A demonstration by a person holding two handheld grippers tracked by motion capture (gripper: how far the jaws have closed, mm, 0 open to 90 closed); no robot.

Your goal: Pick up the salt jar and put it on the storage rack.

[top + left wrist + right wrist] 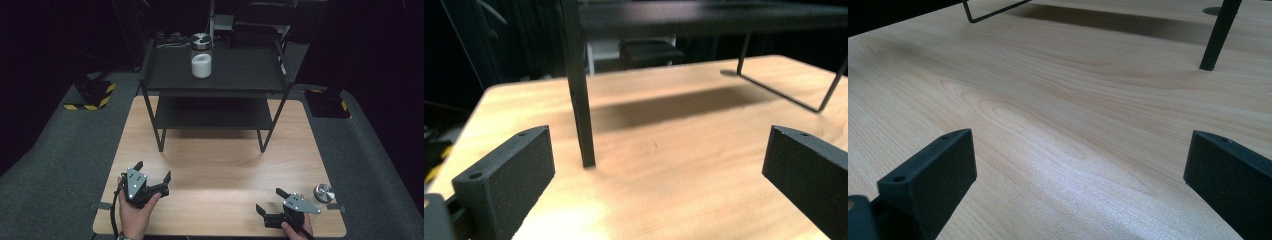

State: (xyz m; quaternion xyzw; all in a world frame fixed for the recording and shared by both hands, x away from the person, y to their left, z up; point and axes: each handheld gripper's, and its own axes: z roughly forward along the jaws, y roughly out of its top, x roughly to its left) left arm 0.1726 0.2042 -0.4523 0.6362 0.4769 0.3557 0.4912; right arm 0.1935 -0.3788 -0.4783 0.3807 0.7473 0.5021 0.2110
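The left gripper (153, 171) rests low over the near left part of the wooden table (220, 165), held in the person's left hand (135, 210); its jaws stand wide apart with nothing between them. In the left gripper view the same gap frames bare wood and the near left leg (580, 100) of the black shelf rack (220, 75), which stands at the far half of the table. The right gripper (270, 201) sits near the front right corner, held in the right hand (297, 230), jaws likewise spread and empty; the right gripper view shows plain wood grain between them and a rack leg (1217, 37) farther off. The nearest loose item is a small round metal lid (324, 193), lying flat on the table just beside the right gripper, toward the right edge, apart from the jaws. A jar (201, 59) with white contents and a metal cap stands upright on the top shelf of the rack, well apart from both grippers. Judged from this layout, the work is at its starting stage: neither gripper contacts any object, the lid lies untouched, and the jar remains on the shelf. Every handling step appears to be outstanding, beginning with an approach to the lid or the jar; which comes first cannot be determined.
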